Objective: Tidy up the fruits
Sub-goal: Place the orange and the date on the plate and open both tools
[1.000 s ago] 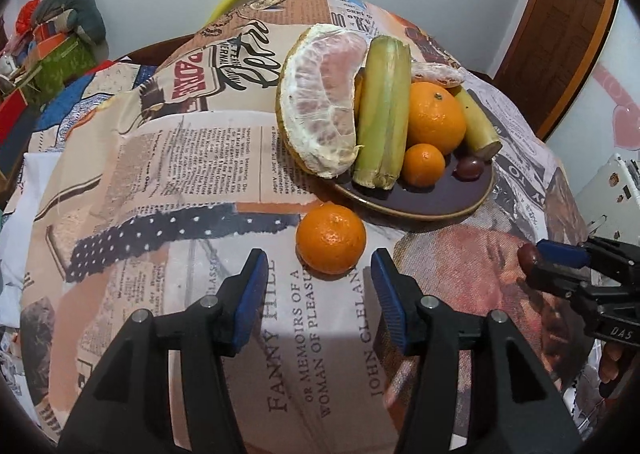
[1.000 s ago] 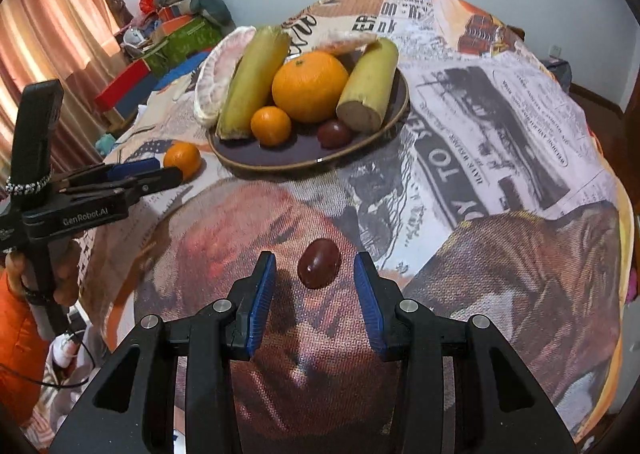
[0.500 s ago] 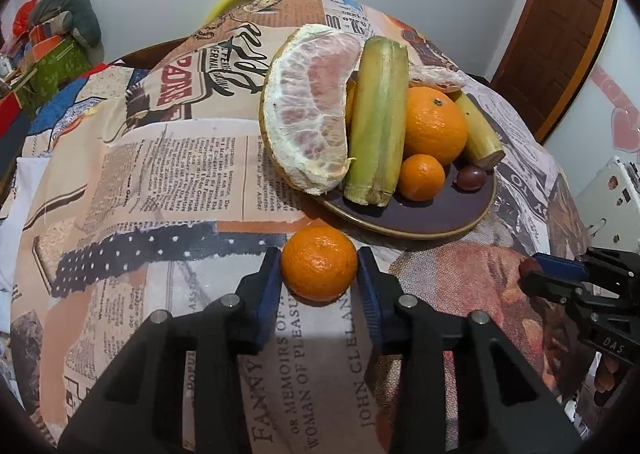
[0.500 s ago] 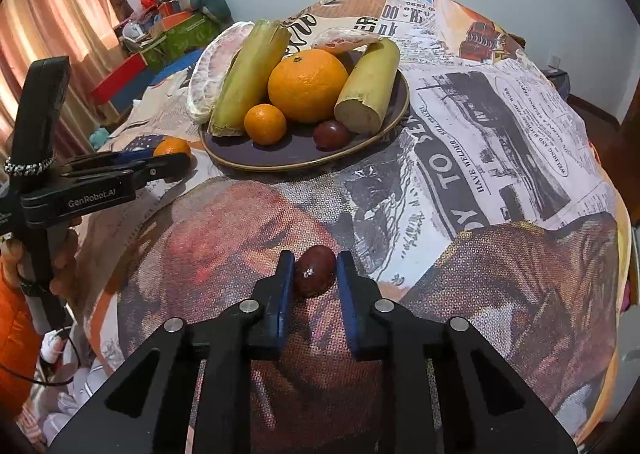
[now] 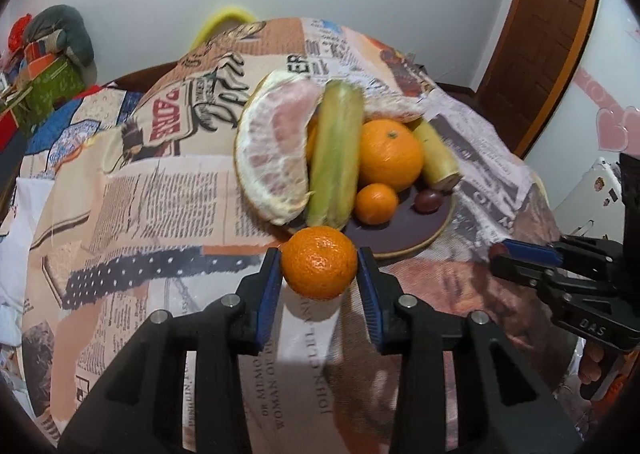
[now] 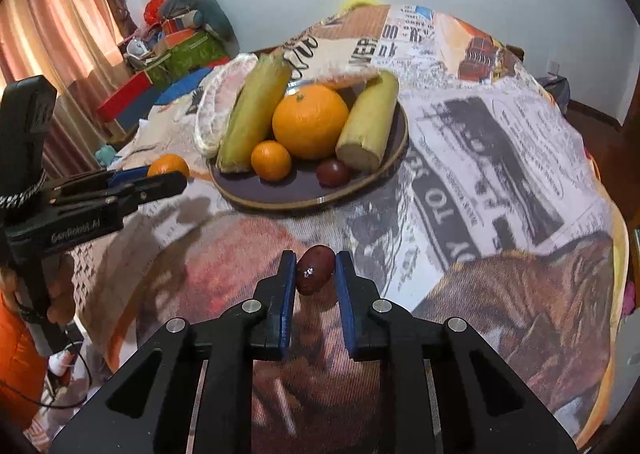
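My left hand-held gripper [image 5: 319, 274] is clamped on a small round orange mandarin [image 5: 319, 262], its blue pads pressing the fruit from both sides. A shadow lies on the newspaper-print cloth [image 5: 160, 190] just below the mandarin, so it looks raised off the desk, though I cannot tell for sure. Straight ahead of this gripper, just beyond the mandarin, lies the dark purple round plate [image 5: 400, 230].

On the plate, from my left gripper's view, a peeled pomelo wedge [image 5: 276, 158] lies to the left, a long green-yellow husked corn cob [image 5: 336, 154] beside it, then a large orange [image 5: 390, 160], a smaller mandarin [image 5: 376, 203], a dark red plum-like fruit [image 5: 428, 201] and a pale cut stalk piece [image 5: 436, 162] to the right.

My right hand-held gripper [image 6: 316, 274] is closed on a small dark red oval fruit [image 6: 315, 269], both blue pads touching it. The plate [image 6: 280, 190] lies ahead and slightly left of this gripper, well apart from it. Far left in that view, my left gripper [image 6: 160, 180] holds its mandarin [image 6: 168, 166] near the plate's left rim.
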The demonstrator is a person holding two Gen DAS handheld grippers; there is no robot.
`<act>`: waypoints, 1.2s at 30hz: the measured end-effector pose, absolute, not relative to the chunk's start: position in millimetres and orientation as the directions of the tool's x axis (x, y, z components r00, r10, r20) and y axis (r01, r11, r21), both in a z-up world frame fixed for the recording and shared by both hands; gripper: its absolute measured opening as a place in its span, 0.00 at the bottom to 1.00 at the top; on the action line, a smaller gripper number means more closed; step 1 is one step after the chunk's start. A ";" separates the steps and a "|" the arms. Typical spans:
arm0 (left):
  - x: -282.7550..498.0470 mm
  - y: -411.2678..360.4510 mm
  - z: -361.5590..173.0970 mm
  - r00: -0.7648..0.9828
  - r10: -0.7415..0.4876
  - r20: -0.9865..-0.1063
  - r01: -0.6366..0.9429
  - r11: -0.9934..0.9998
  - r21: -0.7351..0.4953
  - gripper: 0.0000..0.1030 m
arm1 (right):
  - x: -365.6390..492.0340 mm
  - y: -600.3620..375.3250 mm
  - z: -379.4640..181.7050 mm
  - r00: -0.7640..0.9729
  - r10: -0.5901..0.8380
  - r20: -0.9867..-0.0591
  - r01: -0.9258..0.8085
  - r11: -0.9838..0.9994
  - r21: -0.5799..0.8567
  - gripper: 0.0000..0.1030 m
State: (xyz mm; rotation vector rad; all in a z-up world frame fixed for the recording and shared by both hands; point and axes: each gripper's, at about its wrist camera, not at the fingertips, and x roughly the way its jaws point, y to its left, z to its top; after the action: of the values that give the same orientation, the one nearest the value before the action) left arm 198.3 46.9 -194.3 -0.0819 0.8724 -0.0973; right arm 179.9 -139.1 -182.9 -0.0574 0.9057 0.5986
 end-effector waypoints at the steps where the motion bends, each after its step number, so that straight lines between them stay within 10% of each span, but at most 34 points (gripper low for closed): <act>1: 198.3 44.4 -191.5 0.645 -0.125 -0.754 0.058 0.992 -0.114 0.36 | 181.6 -138.1 -180.2 0.473 0.466 -0.748 -0.514 0.835 0.196 0.18; 36: 236.9 16.1 -200.0 0.631 -0.199 -0.750 0.130 0.980 -0.150 0.36 | 225.0 -103.9 -191.7 0.442 0.492 -0.750 -0.583 0.793 0.176 0.18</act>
State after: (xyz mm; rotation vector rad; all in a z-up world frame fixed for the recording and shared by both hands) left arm 236.9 16.1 -200.0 -0.0841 0.8674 -0.1886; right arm 225.0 -103.9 -191.7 -0.1137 0.8905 0.6683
